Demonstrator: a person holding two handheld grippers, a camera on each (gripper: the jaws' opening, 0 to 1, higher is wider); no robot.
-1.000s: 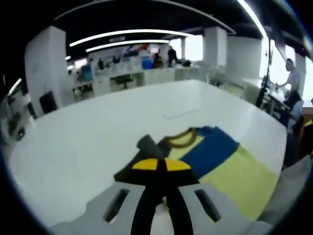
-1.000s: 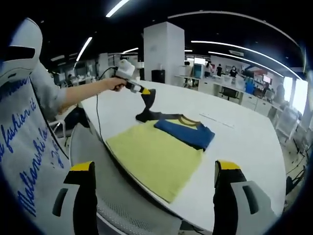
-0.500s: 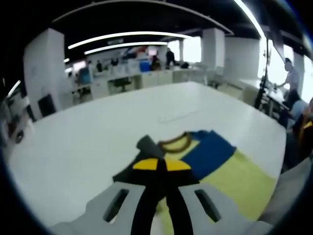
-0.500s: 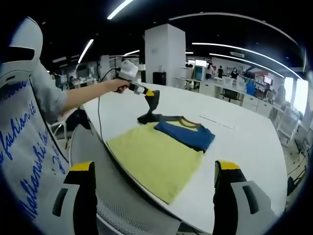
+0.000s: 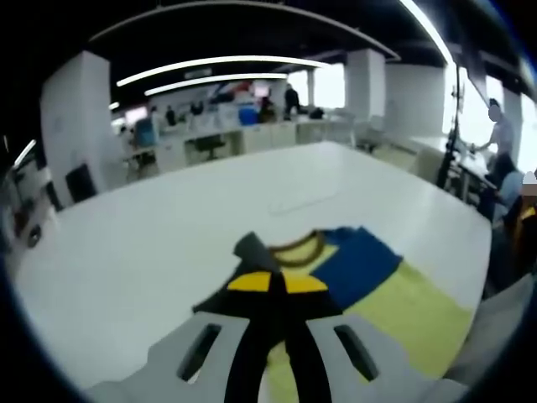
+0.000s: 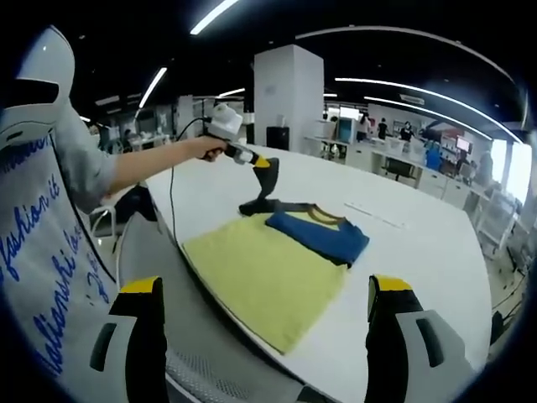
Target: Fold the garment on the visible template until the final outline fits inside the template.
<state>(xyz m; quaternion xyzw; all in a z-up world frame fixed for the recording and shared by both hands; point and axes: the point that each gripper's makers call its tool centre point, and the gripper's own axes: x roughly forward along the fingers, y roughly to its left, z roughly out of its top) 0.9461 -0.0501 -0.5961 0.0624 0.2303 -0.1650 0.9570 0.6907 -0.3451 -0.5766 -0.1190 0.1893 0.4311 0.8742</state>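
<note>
The left hand-held gripper [image 6: 267,165] pinched the garment's [image 6: 268,269] dark sleeve [image 6: 258,204], lifted off the white surface [image 6: 419,243]; its grip point was blurred. The right hand-held gripper [image 6: 264,315] stood wide, holding nothing.

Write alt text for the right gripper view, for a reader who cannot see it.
A person's outstretched hand holds the left gripper, which lifts a dark sleeve of a yellow and blue shirt lying on a white table. The right gripper hangs open in the foreground, holding nothing.
</note>
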